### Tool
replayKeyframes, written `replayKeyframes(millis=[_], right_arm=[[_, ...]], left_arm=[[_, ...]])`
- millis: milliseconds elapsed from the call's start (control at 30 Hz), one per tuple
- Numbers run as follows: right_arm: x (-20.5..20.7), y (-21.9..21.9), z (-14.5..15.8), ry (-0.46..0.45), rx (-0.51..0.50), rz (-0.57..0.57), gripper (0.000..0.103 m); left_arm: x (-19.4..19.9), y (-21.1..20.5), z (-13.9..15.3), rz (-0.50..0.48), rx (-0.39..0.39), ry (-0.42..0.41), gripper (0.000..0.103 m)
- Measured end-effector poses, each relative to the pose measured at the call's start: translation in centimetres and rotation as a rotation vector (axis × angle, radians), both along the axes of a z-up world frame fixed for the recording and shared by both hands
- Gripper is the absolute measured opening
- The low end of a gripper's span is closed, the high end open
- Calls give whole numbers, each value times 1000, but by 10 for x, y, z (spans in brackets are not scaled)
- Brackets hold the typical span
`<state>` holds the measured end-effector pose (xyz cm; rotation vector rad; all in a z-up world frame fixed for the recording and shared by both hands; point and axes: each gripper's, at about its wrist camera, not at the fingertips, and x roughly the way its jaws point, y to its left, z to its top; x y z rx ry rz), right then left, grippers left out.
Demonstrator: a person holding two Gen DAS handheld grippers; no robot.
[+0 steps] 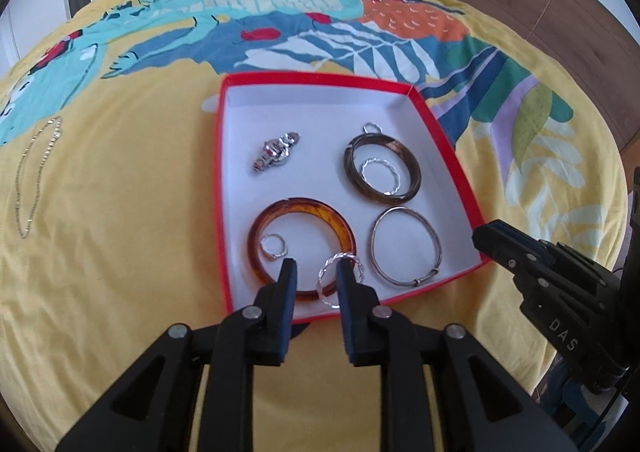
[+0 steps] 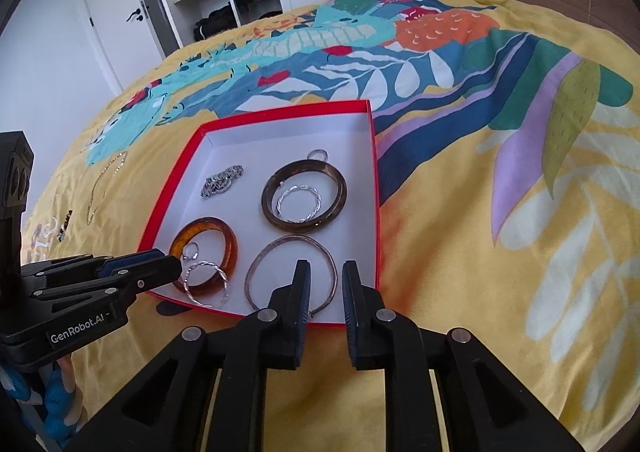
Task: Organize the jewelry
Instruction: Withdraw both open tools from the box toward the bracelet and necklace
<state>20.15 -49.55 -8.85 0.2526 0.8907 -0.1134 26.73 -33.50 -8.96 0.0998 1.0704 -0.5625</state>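
- Left gripper [image 1: 312, 272]: jaws narrowly apart, holding nothing, over a twisted ring [image 1: 339, 280].
- Right gripper [image 2: 326, 276]: jaws narrowly apart, holding nothing.
- Box [image 1: 448, 140] on the bed [image 1: 120, 272] holds bangles, rings, brooch [image 1: 276, 151].

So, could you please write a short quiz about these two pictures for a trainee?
1. True or false: the thin chain necklace lies inside the red-rimmed white box.
2. What lies inside the dark brown round bangle? A) a twisted silver ring B) a jewelled watch C) nothing
3. Fill in: the twisted silver hoop near the left gripper rests partly on the ____ translucent bangle.

Key:
1. False. It lies on the yellow patterned bedspread, left of the box.
2. A, the twisted silver ring.
3. Amber (orange-brown).
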Motion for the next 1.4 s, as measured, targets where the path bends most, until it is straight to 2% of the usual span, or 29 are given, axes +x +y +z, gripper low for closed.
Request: replayKeyframes(millis=[167, 333, 500, 600, 933, 1400], right_arm=[[-13, 8, 23, -35, 6, -3, 24], [-30, 23, 50, -77, 10, 2, 34], [-49, 45, 71, -108, 14, 19, 39], [-60, 63, 81, -121, 12, 42, 39], [-94, 113, 109, -160, 1, 113, 44], [-128, 166, 130, -182, -27, 192, 51]], left_arm=[[-12, 21, 27, 40, -12, -39, 19], [-31, 52, 61, 108, 10, -111, 20], [-57, 90, 89, 189, 41, -177, 31], [-76, 114, 102, 228, 65, -215, 32], [-122, 182, 131, 333, 91, -282, 36], [-169, 235, 154, 400, 78, -358, 36]])
